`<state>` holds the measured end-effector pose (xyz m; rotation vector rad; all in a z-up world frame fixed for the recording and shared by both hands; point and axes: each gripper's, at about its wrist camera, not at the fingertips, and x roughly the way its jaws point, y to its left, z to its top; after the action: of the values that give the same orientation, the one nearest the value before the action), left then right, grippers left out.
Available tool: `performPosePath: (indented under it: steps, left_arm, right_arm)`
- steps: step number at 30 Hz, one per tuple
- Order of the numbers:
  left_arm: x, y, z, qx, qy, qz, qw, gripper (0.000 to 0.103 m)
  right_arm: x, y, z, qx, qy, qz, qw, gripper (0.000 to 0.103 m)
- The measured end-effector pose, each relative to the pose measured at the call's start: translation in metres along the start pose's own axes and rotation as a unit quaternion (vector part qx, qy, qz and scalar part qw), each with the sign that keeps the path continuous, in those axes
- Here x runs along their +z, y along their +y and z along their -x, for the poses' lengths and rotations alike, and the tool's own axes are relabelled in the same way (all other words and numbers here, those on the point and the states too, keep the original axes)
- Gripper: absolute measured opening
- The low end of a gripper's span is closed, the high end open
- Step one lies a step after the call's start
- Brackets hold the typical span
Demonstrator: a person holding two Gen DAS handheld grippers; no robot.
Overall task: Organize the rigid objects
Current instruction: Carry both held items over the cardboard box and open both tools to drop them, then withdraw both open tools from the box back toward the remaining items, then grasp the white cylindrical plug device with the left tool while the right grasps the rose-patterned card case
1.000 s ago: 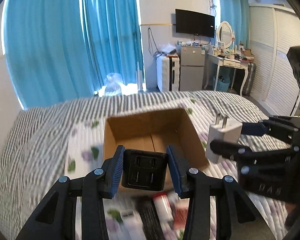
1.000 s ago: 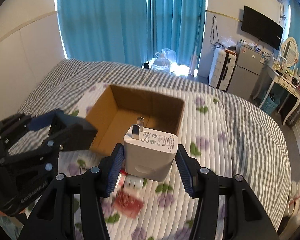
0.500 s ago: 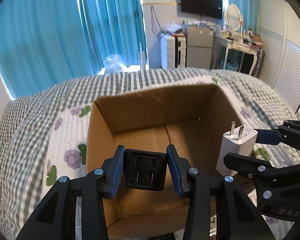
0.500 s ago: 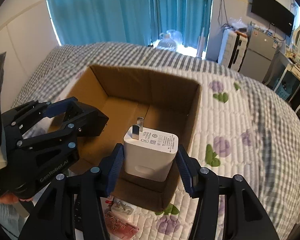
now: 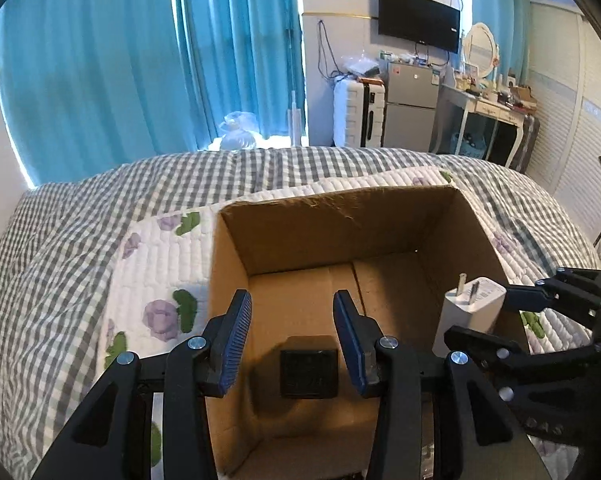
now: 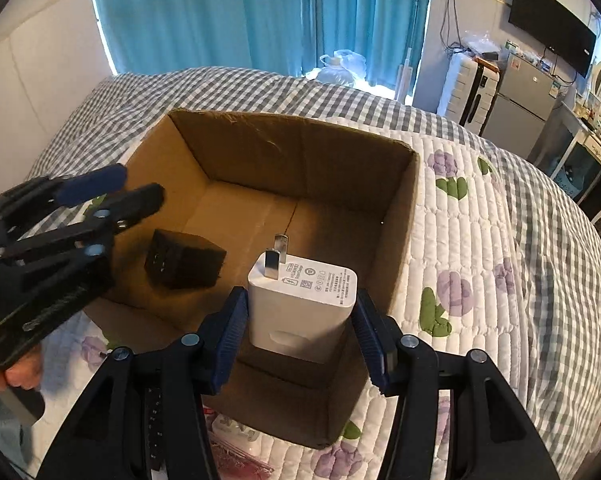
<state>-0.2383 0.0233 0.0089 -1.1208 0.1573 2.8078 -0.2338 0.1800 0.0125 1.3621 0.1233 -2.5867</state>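
An open cardboard box sits on the bed. A black multi-port charger is inside the box, below my left gripper, which is open and empty above it. My left gripper also shows in the right wrist view at the box's left wall. My right gripper is shut on a white wall charger, prongs pointing forward, held over the box's near right part. The white charger also shows in the left wrist view.
The bed has a floral white quilt over a grey checked cover. Small packets lie on the quilt just in front of the box. Blue curtains, a suitcase, a fridge and a desk stand beyond the bed.
Both grippers moved forward over the box. My left gripper opened and the black charger dropped into the box. The right gripper still holds the white charger.
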Motion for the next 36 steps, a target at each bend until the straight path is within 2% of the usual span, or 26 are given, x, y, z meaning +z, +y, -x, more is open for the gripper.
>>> performPosePath:
  steps: [2, 4, 5, 9, 13, 14, 19, 24, 32, 36]
  left_arm:
    - [-0.002, 0.005, 0.008, 0.003, -0.001, 0.003, 1.0000, 0.045]
    - [-0.006, 0.009, 0.019, 0.005, -0.003, 0.004, 1.0000, 0.045]
    - [-0.009, 0.011, 0.027, 0.007, -0.005, 0.003, 1.0000, 0.048]
    - [-0.019, 0.013, 0.059, 0.009, -0.015, 0.002, 0.9998, 0.059]
    - [-0.039, 0.013, 0.096, 0.006, -0.025, 0.003, 0.9997, 0.075]
    - [-0.046, 0.012, 0.104, 0.005, -0.027, 0.003, 0.9996, 0.081]
    - [-0.078, 0.005, 0.124, 0.020, -0.026, -0.009, 0.9994, 0.093]
    - [-0.112, 0.004, 0.116, 0.015, -0.010, 0.007, 0.9998, 0.095]
    - [-0.162, 0.015, 0.058, 0.011, 0.050, 0.062, 0.9968, 0.095]
    - [-0.178, 0.015, 0.040, 0.043, 0.070, 0.051, 0.9953, 0.095]
  right_arm:
    - [0.001, 0.000, -0.001, 0.012, -0.001, -0.005, 1.000, 0.054]
    - [0.002, -0.003, 0.008, 0.015, -0.018, -0.025, 0.999, 0.070]
    - [0.001, -0.005, 0.016, 0.014, -0.026, -0.035, 0.999, 0.073]
    - [-0.004, -0.006, 0.059, 0.006, -0.051, -0.050, 0.997, 0.074]
    - [-0.022, 0.002, 0.110, -0.024, -0.076, -0.039, 0.996, 0.082]
    - [-0.028, 0.004, 0.119, -0.031, -0.080, -0.037, 0.996, 0.084]
    - [-0.067, 0.019, 0.143, -0.052, -0.078, -0.027, 0.995, 0.088]
    - [-0.108, 0.022, 0.123, -0.041, -0.062, -0.045, 0.996, 0.089]
    - [-0.156, 0.014, 0.038, -0.024, 0.009, -0.069, 0.997, 0.089]
    - [-0.173, 0.011, 0.006, 0.002, 0.048, -0.080, 0.996, 0.089]
